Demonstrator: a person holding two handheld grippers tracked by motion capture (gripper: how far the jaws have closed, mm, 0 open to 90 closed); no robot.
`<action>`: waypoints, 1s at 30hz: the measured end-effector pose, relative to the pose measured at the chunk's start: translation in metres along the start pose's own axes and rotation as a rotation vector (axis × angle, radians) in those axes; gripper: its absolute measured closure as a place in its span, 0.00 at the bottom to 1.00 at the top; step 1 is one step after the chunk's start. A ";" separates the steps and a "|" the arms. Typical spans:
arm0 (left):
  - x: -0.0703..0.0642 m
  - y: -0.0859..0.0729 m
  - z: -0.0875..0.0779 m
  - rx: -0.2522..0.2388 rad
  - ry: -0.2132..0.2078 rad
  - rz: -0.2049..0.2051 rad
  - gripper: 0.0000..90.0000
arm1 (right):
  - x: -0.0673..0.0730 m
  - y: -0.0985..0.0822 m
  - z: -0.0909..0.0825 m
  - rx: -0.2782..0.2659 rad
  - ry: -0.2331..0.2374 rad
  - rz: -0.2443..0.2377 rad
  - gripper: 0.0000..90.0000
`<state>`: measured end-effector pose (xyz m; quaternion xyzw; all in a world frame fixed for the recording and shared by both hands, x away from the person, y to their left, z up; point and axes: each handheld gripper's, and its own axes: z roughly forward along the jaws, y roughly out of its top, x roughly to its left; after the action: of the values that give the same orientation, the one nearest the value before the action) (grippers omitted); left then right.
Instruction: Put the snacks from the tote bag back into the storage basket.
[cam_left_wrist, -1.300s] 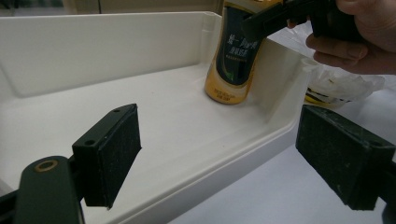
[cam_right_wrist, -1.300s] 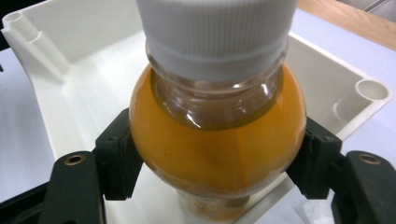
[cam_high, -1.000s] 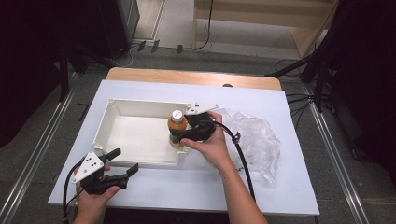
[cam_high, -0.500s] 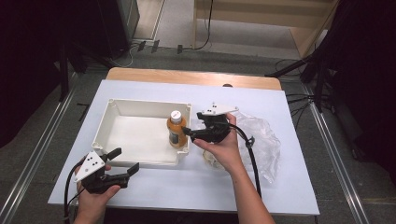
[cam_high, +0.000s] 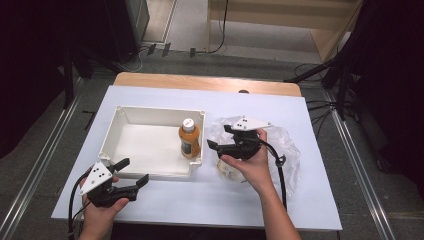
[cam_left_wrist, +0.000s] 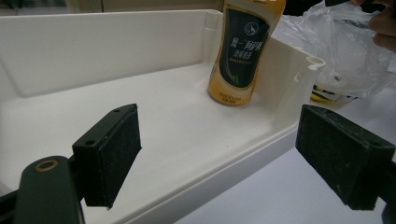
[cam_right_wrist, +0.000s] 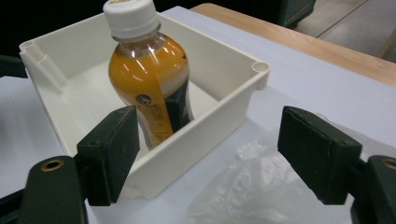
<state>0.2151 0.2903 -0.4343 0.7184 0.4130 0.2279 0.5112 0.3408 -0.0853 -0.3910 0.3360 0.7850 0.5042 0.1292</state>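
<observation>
I have the tabletop (cam_high: 165, 205) under its white cover as my work surface, and everything sits toward the middle of it so both hands can reach. The biggest piece on it is the white bin (cam_high: 150, 116), open-topped and shallow-walled, which makes it an easy drop target from above. Just to its right lies the crumpled clear plastic bag (cam_high: 285, 145), touching or nearly touching the bin's corner; something yellow and dark shows through it near the bottom, but I cannot make out what it is.

The orange juice bottle (cam_high: 189, 138) stands upright inside the bin, tucked into the right-hand corner against the wall nearest the bag. I judge that corner spot is simply the shortest carry from the bag side. Its white cap is on and the label faces the near wall.

My right hand-held gripper (cam_high: 214, 147) hovers over the bag beside the bin's corner, jaws spread wide with nothing between them, pointing toward the bottle but clear of it. I read that as being free for the next item from the bag.

My left hand-held gripper (cam_high: 132, 172) waits at the bin's near edge, jaws likewise wide and empty, low over the tabletop, probably placed to steady the bin if it slides.
</observation>
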 end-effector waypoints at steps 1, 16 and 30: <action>0.000 0.000 0.000 -0.001 -0.001 -0.001 0.16 | -0.002 -0.002 -0.002 -0.002 -0.002 0.004 0.24; 0.000 0.000 0.000 -0.005 0.005 0.000 0.16 | -0.019 -0.024 -0.030 0.000 -0.037 0.034 0.16; 0.000 -0.001 0.000 -0.004 0.012 0.002 0.16 | -0.032 -0.042 -0.052 -0.014 -0.061 0.060 0.16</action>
<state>0.2151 0.2905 -0.4350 0.7166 0.4149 0.2332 0.5099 0.3195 -0.1537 -0.4086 0.3736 0.7668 0.5028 0.1403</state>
